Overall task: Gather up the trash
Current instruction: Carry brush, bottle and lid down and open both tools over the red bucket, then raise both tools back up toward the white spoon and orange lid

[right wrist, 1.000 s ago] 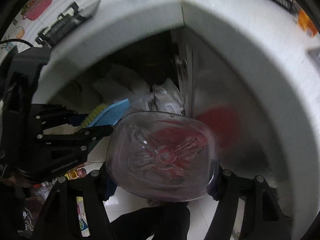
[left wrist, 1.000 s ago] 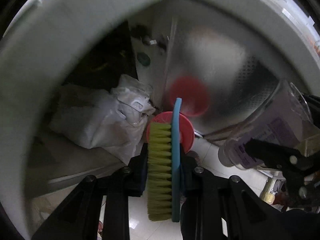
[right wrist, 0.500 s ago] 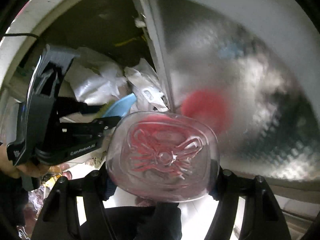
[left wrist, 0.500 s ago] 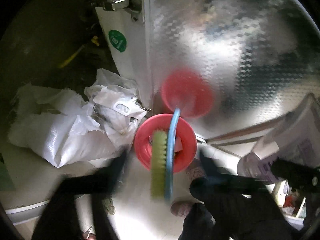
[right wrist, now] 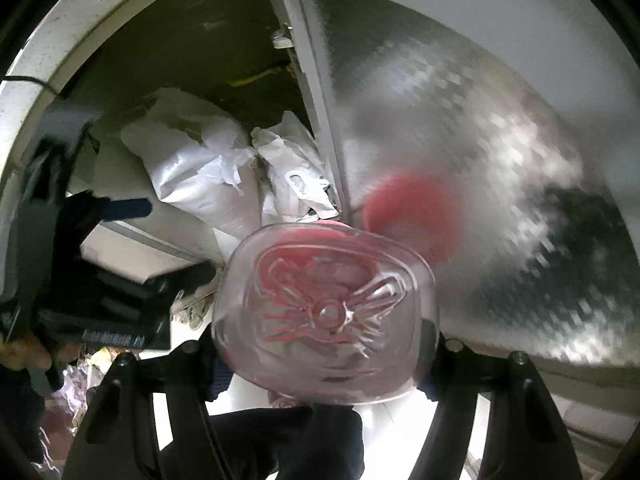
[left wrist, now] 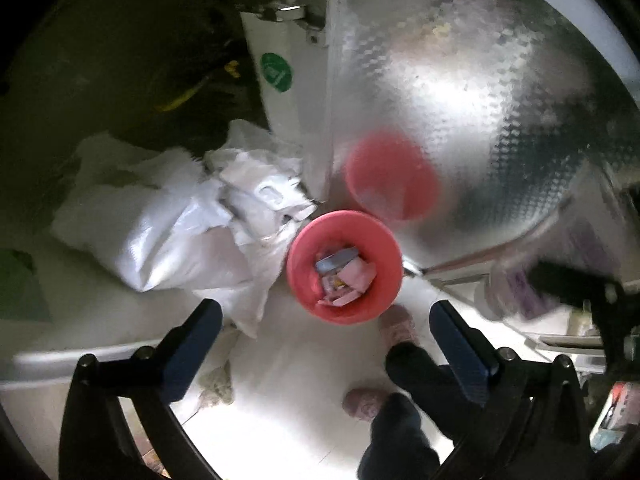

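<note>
Progress is partial: the left gripper (left wrist: 326, 344), jaws just opened wide with nothing between them, hangs above the red bin (left wrist: 344, 266), which already holds wrappers and scraps. The right gripper (right wrist: 324, 356) pinches a clear plastic bottle (right wrist: 324, 316), base towards the camera, directly over that bin and not yet dropped

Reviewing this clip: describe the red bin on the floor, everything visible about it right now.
The red bin is a small round plastic-looking bucket, seen from almost straight above in the left wrist view. It stands upright and open on the pale floor, beside the shiny metal cabinet door, which mirrors it as a red blur. White plastic bags crowd its left rim. Inside lie scraps of pink, blue and white packaging. The open left gripper hangs above it, touching nothing.
</note>
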The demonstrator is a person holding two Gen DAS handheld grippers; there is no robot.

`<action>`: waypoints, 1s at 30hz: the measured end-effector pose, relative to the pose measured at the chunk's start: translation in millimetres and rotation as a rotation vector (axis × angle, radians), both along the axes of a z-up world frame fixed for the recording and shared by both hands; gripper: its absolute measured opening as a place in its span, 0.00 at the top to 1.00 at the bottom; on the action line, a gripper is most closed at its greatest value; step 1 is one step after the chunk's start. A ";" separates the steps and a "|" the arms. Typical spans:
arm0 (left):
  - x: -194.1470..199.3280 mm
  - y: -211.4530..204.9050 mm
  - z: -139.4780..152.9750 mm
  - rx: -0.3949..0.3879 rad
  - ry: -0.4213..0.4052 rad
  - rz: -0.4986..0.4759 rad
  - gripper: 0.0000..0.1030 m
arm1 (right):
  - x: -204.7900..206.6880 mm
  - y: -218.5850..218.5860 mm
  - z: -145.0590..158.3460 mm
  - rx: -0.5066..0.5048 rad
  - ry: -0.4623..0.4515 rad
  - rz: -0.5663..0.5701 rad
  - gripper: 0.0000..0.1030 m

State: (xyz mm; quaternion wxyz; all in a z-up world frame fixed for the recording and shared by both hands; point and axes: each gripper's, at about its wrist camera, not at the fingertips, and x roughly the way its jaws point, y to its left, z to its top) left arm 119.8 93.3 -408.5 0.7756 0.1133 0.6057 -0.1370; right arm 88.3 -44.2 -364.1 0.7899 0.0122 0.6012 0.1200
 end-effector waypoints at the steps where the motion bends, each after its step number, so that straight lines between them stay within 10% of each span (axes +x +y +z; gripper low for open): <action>1: -4.6 3.7 2.6 0.002 0.001 0.013 0.00 | 1.9 1.4 0.2 -0.004 -0.002 0.010 0.34; 14: -28.1 50.1 11.6 -0.023 0.014 0.179 0.00 | 16.5 37.1 3.6 -0.031 -0.088 0.227 0.34; 19: -36.9 58.1 21.4 0.005 0.001 0.193 0.00 | 13.9 46.9 3.3 -0.035 -0.082 0.277 0.05; 30: -58.9 75.6 110.6 0.008 -0.062 0.224 0.00 | -6.9 53.6 75.8 -0.042 -0.124 0.263 0.01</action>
